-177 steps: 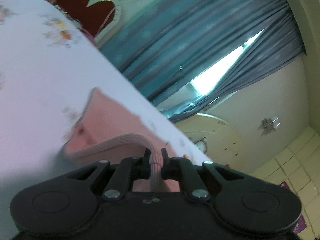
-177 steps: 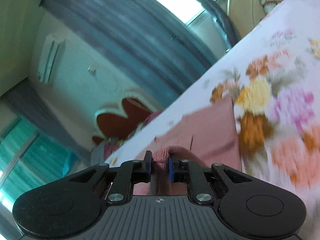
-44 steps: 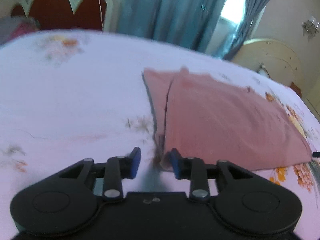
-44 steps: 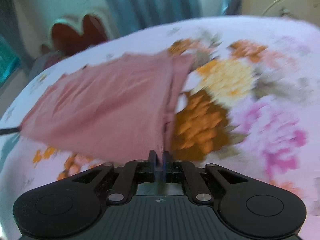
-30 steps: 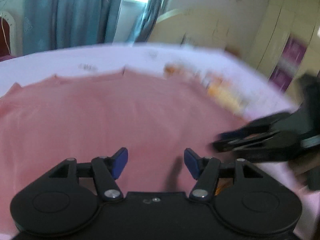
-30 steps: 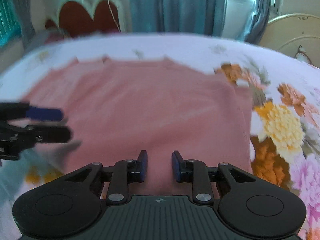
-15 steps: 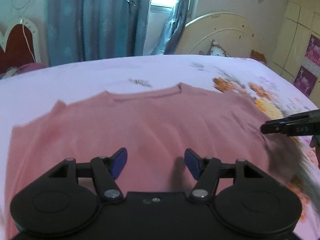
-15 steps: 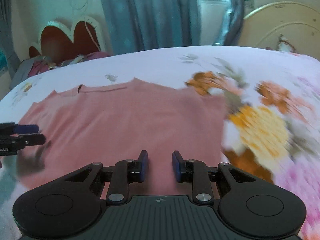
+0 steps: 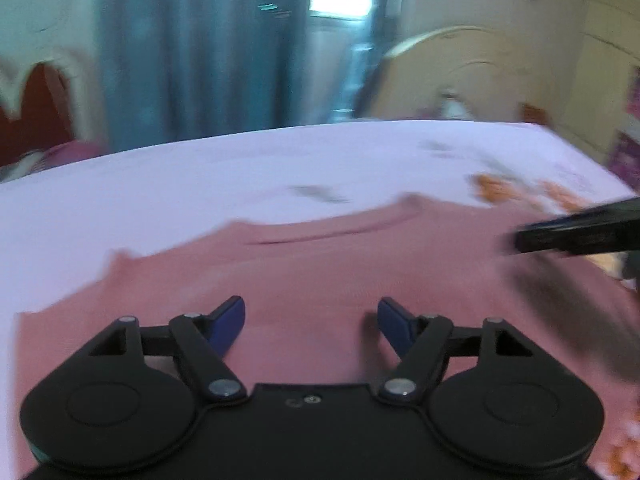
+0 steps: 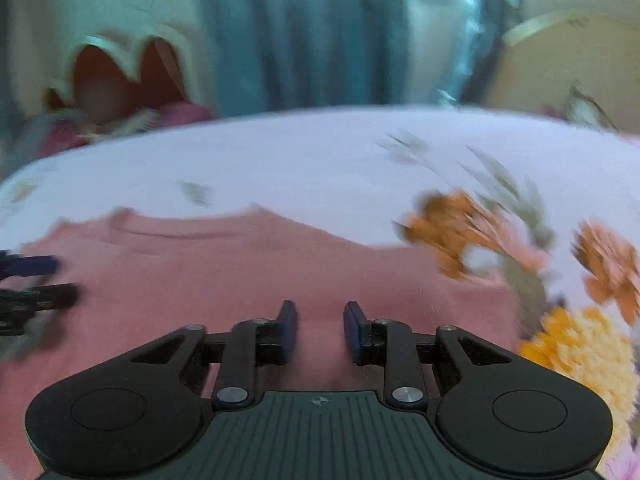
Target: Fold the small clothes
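A pink garment [image 9: 320,272] lies spread flat on the floral bed sheet [image 9: 240,172], neckline at the far side; it also shows in the right wrist view [image 10: 240,272]. My left gripper [image 9: 311,322] is open and empty, low over the garment's near part. My right gripper [image 10: 318,330] is open and empty over the garment's right half. The right gripper's tip shows blurred at the right of the left wrist view [image 9: 576,236]. The left gripper's fingers [image 10: 32,280] show at the left edge of the right wrist view.
Orange, yellow and pink flower prints [image 10: 472,228] cover the sheet to the right of the garment. A red headboard [image 10: 120,68] with pillows stands far left, blue curtains [image 9: 192,48] and a window behind, a cream round headboard [image 9: 460,76] far right.
Both grippers let go of the garment, which now lies flat. In the last half second both moved forward over it, and the views are blurred by motion.
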{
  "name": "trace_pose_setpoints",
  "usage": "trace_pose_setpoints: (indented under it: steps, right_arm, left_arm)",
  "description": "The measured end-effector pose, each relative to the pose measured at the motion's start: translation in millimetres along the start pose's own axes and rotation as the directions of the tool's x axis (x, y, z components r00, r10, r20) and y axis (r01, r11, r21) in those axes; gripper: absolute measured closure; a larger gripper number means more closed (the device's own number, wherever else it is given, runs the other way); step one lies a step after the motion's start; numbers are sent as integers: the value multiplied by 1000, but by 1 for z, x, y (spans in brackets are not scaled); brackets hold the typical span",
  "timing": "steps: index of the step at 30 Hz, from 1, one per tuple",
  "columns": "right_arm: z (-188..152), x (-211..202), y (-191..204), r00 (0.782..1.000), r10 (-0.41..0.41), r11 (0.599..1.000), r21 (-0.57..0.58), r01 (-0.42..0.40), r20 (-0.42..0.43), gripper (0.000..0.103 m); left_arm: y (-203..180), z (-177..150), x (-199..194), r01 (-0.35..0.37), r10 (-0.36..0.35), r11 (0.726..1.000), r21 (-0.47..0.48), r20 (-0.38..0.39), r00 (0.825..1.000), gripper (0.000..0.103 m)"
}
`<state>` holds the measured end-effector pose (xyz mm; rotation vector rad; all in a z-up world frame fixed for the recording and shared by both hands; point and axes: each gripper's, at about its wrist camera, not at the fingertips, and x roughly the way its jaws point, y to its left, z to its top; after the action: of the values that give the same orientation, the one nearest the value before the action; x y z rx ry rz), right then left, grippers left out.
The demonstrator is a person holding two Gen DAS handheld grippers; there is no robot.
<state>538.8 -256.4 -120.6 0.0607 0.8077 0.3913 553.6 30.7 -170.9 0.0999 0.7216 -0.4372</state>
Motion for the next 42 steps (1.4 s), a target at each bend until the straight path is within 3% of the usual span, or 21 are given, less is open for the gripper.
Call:
trace_pose_setpoints:
  steps: [2, 4, 6, 7, 8, 9, 10, 12, 14, 17, 21, 23, 25, 27, 29, 31, 32, 35, 36, 38, 42]
  right_arm:
    - [-5, 9, 23, 994, 101, 993, -50, -102, -29, 76]
    - [-11, 16, 36, 994, 100, 987, -120, -104, -43, 76]
    - [-16, 12, 23, 995, 92, 982, -161, -97, -37, 76]
    - [-19, 7, 5, 997, 73, 988, -131, -76, -25, 74]
    - [-23, 2, -14, 1000, 22, 997, -74, -22, -11, 62]
    - [-27, -1, -33, 992, -127, 991, -36, 127, -20, 62]
    - [-32, -9, -53, 985, -170, 985, 11, 170, -15, 62]
    - [-36, -31, -70, 992, -128, 985, 116, 128, -7, 62]
    - [-42, -54, -48, 993, -108, 994, 37, 106, 50, 62]
    - [-53, -73, -1, 995, 55, 998, -13, -54, 79, 62]
    - [-83, -73, 52, 987, 161, 976, -145, -160, -2, 62]
    - [-95, -69, 58, 991, 131, 971, -198, -132, -18, 62]
    - [-103, -76, 52, 996, 89, 969, -232, -89, -9, 62]
    - [-110, -83, 30, 997, -75, 974, -213, 75, 10, 62]
    - [-118, -94, -5, 989, -146, 984, -98, 146, 1, 62]
    - [-123, -106, -22, 980, -199, 977, -87, 197, -16, 62]
    - [-123, -111, -23, 980, -196, 978, -81, 194, -19, 62]
    - [-124, -131, -22, 991, -137, 990, -30, 137, 6, 62]
    - [-126, -134, -18, 990, -143, 989, -41, 143, 0, 62]
    - [-136, -117, -10, 969, -242, 969, -71, 237, -57, 62]
    - [-139, -130, -10, 969, -246, 969, -34, 245, -29, 62]
  left_arm:
    - [-23, 1, 6, 5, -5, 998, 67, -4, 1000, 29]
    - [-28, -2, 10, -18, 19, 995, 99, -13, 1000, 28]
    - [-6, -7, 2, -95, 96, 993, 75, -2, 995, 28]
    - [16, -14, -5, -160, 161, 986, 47, -7, 987, 27]
    - [39, -21, -10, -183, 183, 983, 8, -15, 983, 25]
    - [60, -30, -17, -205, 205, 978, -39, -23, 979, 24]
    - [81, -38, -22, -279, 275, 957, -74, -63, 959, 24]
    - [102, -46, -43, -240, 236, 955, -176, -43, 971, 28]
    - [90, -45, -60, -229, 233, 952, -202, -3, 972, 29]
    - [33, -48, -82, -108, 123, 981, -163, 90, 988, 27]
    - [-39, -61, -77, 27, -23, 997, -66, 70, 997, 27]
    - [-59, -72, -67, 18, -18, 1000, 10, 20, 1000, 27]
    - [-57, -85, -66, -46, 47, 998, 48, -15, 999, 26]
    - [-32, -94, -76, -127, 127, 992, 4, -21, 992, 26]
    - [2, -102, -91, -175, 173, 981, -83, -23, 985, 25]
    - [24, -107, -104, -228, 227, 967, -113, -29, 974, 25]
    - [31, -108, -109, -267, 264, 956, -122, -40, 964, 26]
    - [50, -111, -129, -270, 271, 941, -202, -22, 962, 27]
    - [45, -110, -132, -283, 283, 937, -205, -26, 959, 27]
    - [53, -116, -136, -325, 318, 924, -201, -65, 946, 27]
    - [52, -115, -143, -338, 328, 921, -192, -84, 941, 29]
